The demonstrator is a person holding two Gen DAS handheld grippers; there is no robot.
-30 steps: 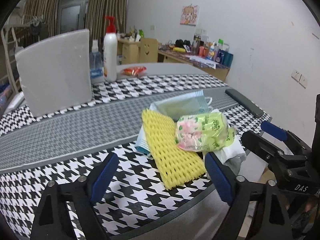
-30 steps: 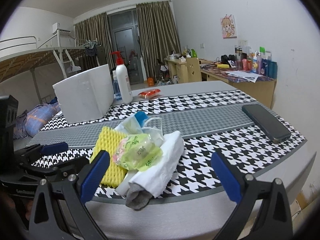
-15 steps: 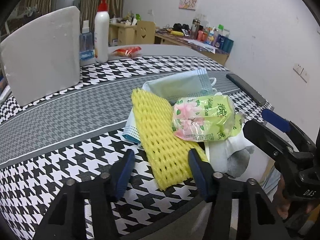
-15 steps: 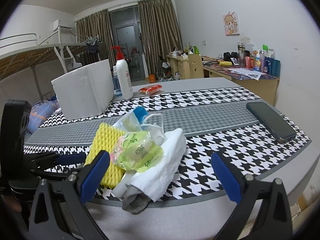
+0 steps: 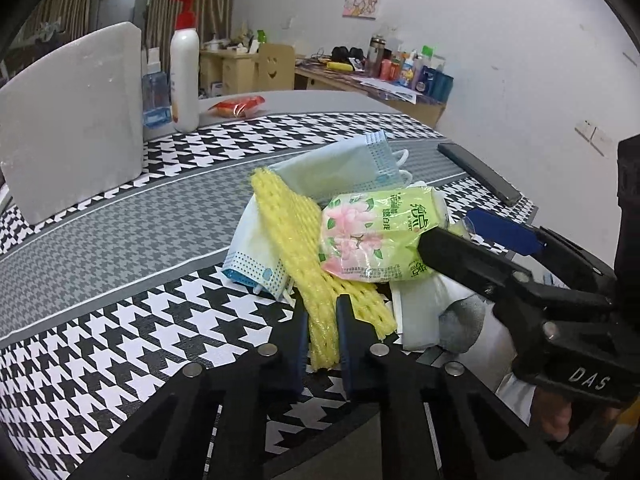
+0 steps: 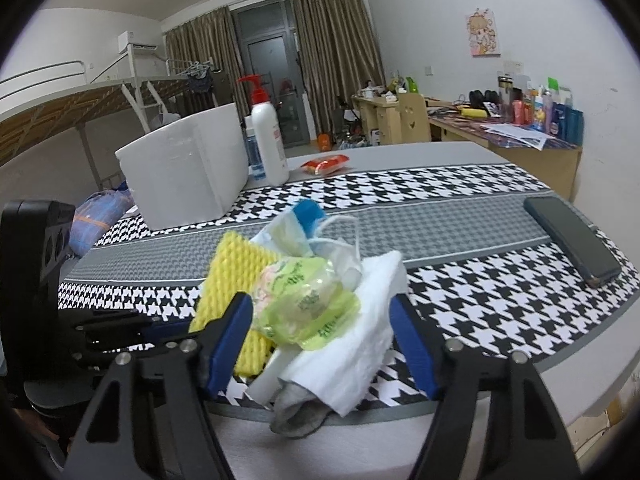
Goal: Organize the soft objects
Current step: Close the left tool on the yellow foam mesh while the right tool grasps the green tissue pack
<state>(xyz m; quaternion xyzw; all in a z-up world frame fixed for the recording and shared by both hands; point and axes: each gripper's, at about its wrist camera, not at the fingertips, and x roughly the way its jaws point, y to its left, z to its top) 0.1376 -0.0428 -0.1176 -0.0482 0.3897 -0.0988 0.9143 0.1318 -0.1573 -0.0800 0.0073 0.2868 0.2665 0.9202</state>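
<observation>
A pile of soft things lies near the table's front edge: a yellow foam net, blue face masks, a green tissue pack, a white cloth and a grey sock. My left gripper is shut on the near end of the yellow foam net, which also shows in the right wrist view. My right gripper is open, its jaws on either side of the tissue pack and white cloth. It shows from the side in the left wrist view.
A white foam box stands at the back left, with a white pump bottle and a red packet beside it. A black phone lies on the right of the houndstooth tablecloth. A cluttered desk stands by the wall.
My left gripper has moved forward and closed on the end of the yellow foam net. My right gripper has moved in around the tissue pack and narrowed its jaws.
</observation>
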